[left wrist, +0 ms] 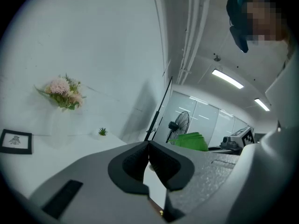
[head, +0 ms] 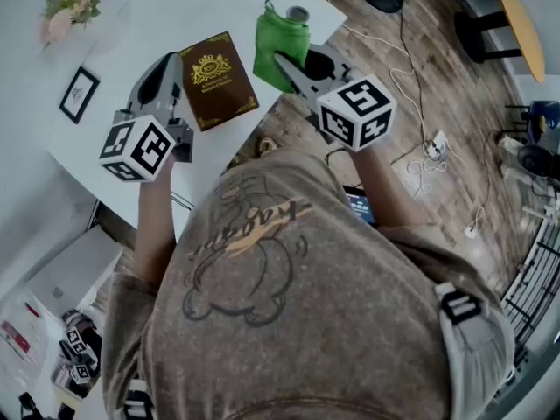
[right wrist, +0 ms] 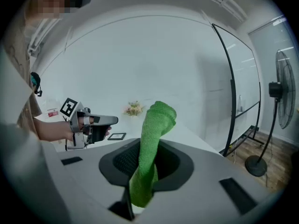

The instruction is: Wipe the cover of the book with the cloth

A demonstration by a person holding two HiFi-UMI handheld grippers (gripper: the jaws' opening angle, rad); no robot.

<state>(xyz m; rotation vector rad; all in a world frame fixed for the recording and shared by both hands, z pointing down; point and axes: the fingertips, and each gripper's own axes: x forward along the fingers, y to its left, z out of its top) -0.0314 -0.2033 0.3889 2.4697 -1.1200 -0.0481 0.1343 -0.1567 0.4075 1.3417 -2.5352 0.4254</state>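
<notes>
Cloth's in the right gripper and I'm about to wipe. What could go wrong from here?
1. The book lies loose near the edge of the table. The left gripper is shut and not holding it, so a stroke may slide it off.
2. The right gripper pinches the cloth as a bunched strip, so its jaw tips might scrape the cover.

A white tabletop (head: 122,33) over a wood-plank floor (head: 442,64) strewn with cables (head: 426,166), white wall (left wrist: 93,45), standing fan (left wrist: 179,124) by glass partition (left wrist: 210,120), strip lights (left wrist: 227,78) overhead.
</notes>
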